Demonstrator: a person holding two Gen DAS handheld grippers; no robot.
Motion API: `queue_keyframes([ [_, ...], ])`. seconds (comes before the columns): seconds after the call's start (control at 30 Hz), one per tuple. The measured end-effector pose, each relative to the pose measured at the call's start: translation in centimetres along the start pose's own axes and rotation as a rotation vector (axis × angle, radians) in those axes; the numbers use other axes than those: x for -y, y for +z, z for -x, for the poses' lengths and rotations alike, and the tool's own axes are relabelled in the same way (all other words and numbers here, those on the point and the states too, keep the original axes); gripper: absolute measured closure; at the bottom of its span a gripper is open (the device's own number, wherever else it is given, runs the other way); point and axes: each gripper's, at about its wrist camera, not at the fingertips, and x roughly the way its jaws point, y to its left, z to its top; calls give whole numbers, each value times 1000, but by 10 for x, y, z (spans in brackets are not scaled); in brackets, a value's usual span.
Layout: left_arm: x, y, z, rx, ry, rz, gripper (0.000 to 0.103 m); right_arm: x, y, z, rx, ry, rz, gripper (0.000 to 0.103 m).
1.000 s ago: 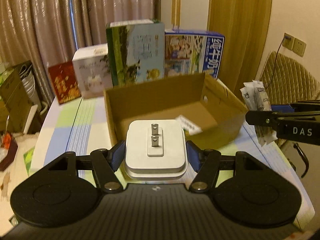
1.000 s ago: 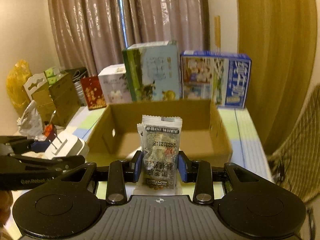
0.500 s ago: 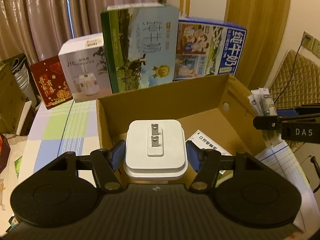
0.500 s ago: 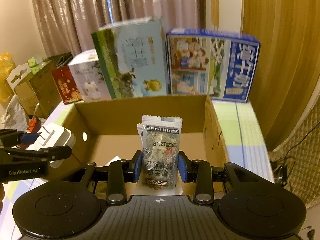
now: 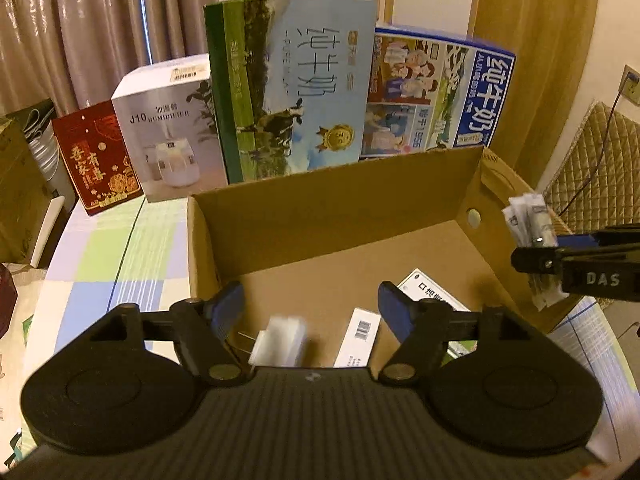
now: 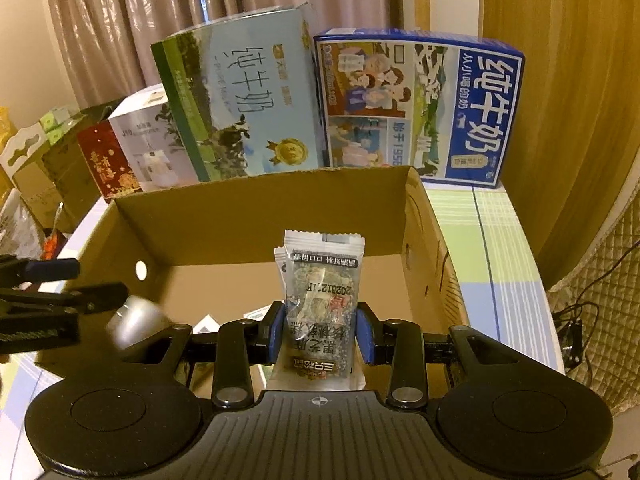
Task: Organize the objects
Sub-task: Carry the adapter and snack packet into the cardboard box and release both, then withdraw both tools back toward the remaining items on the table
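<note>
Snack packets (image 6: 322, 304), two; one charger (image 5: 278, 340).

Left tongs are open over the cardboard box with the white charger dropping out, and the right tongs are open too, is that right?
Not quite. The right tongs are shut on a snack packet, as the right wrist view shows. The rest holds: the left tongs are open over the cardboard box, with the blurred white charger below them.
</note>
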Motion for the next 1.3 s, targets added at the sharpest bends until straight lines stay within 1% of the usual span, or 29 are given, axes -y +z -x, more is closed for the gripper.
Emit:
queue_keyframes([
  [0.1, 1, 1, 6, 16, -3, -6, 34, 2, 1, -2, 14, 13, -8, 68],
  [0.13, 1, 1, 8, 19, -6, -4, 34, 3, 2, -2, 23, 27, -17, 61],
  [0.17, 1, 1, 10, 23, -7, -3, 34, 5, 3, 0, 31, 33, -28, 47],
  [0.2, 2, 1, 13, 26, -7, -4, 34, 6, 3, 3, 42, 32, -37, 42],
  [0.23, 3, 0, 16, 29, -6, -7, 34, 6, 3, 6, 51, 31, -39, 40],
  [0.33, 5, -5, 27, 39, -7, -16, 32, 8, 3, 18, 67, 31, -38, 40],
  [0.47, 8, -16, 48, 56, -8, -13, 31, 9, -4, 44, 89, 27, -39, 37],
  [0.53, 10, -22, 62, 70, -1, -20, 31, 8, -10, 64, 107, 24, -33, 34],
  [0.6, 12, -30, 80, 87, 0, -14, 27, 4, -19, 86, 129, 27, -25, 30],
  [0.63, 13, -35, 87, 92, -1, -13, 27, 3, -25, 96, 137, 27, -23, 28],
  [0.8, 24, -63, 129, 119, 5, -15, 23, -10, -62, 143, 164, 52, -30, 23],
  [1.0, 39, -113, 166, 127, 6, -13, 20, -22, -124, 188, 189, 48, -44, 20],
  [1.13, 45, -152, 181, 113, 0, -1, 19, -23, -169, 204, 178, 29, -86, 19],
  [1.3, 50, -196, 184, 91, -1, -8, 18, -28, -219, 201, 144, 2, -103, 19],
])
